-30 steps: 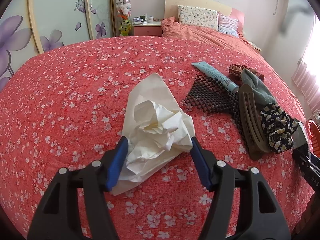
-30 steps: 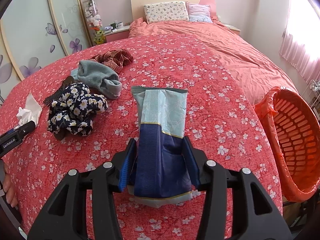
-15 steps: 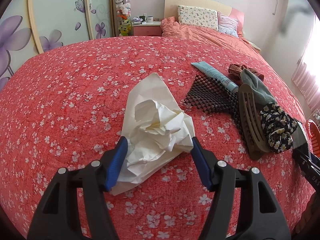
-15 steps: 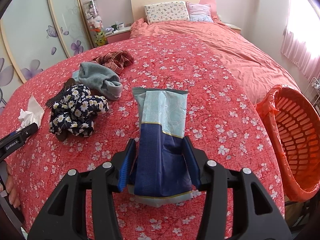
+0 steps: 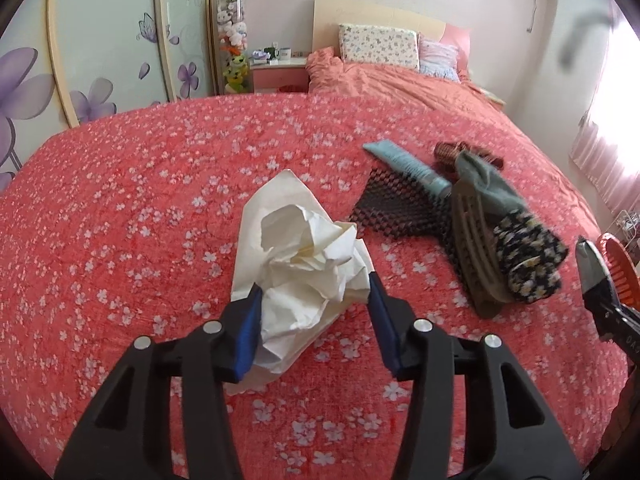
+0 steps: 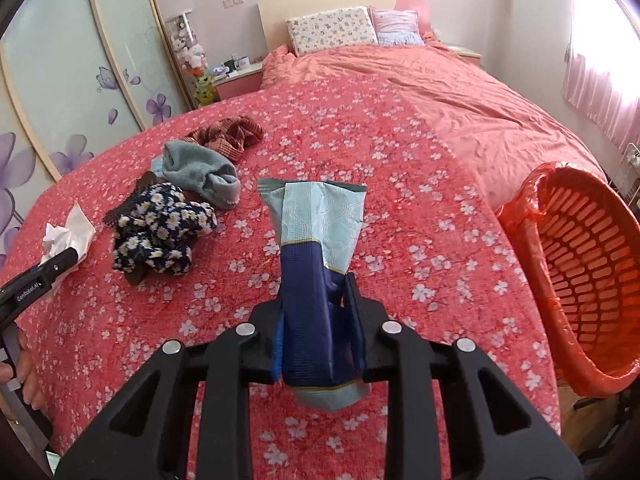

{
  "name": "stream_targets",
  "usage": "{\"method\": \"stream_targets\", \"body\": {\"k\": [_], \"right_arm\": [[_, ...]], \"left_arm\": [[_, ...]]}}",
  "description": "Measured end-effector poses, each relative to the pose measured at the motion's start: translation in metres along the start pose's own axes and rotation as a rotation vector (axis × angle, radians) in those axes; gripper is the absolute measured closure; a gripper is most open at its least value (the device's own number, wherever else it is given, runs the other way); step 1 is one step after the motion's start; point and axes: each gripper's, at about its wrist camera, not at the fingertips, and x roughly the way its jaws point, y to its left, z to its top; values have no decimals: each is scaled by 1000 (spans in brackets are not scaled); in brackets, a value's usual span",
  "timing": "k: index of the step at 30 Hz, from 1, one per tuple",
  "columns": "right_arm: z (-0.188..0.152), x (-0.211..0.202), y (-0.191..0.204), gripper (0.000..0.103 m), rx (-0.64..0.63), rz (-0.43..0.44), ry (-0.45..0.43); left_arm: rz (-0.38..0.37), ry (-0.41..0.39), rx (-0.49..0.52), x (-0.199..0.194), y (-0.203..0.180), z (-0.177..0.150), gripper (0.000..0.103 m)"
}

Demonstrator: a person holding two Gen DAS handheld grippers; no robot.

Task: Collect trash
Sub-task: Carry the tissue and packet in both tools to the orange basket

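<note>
**Both jaws closing on trash upon the bed**

The left gripper has just been closing its jaws on the crumpled white paper tissue; the blue pads touch both sides of it, and it lies on the red flowered bedspread; the right gripper has just been closing too, and it squeezes the dark blue and pale green plastic wrapper between its jaws; the orange plastic basket stands to the right of these jaws, beside the bed.
</note>
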Motion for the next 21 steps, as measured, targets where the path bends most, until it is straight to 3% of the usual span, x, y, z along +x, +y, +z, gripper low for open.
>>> {"method": "stream_targets", "body": {"k": [10,21], "right_arm": [[13,-52,-6,77,5,9,-124],[14,-98,-38,77,53,-31,-233]], "left_arm": [[-59,-91,37,-55,-29,14,55],[-173,-158,158,-101,-110,25,55]]}}
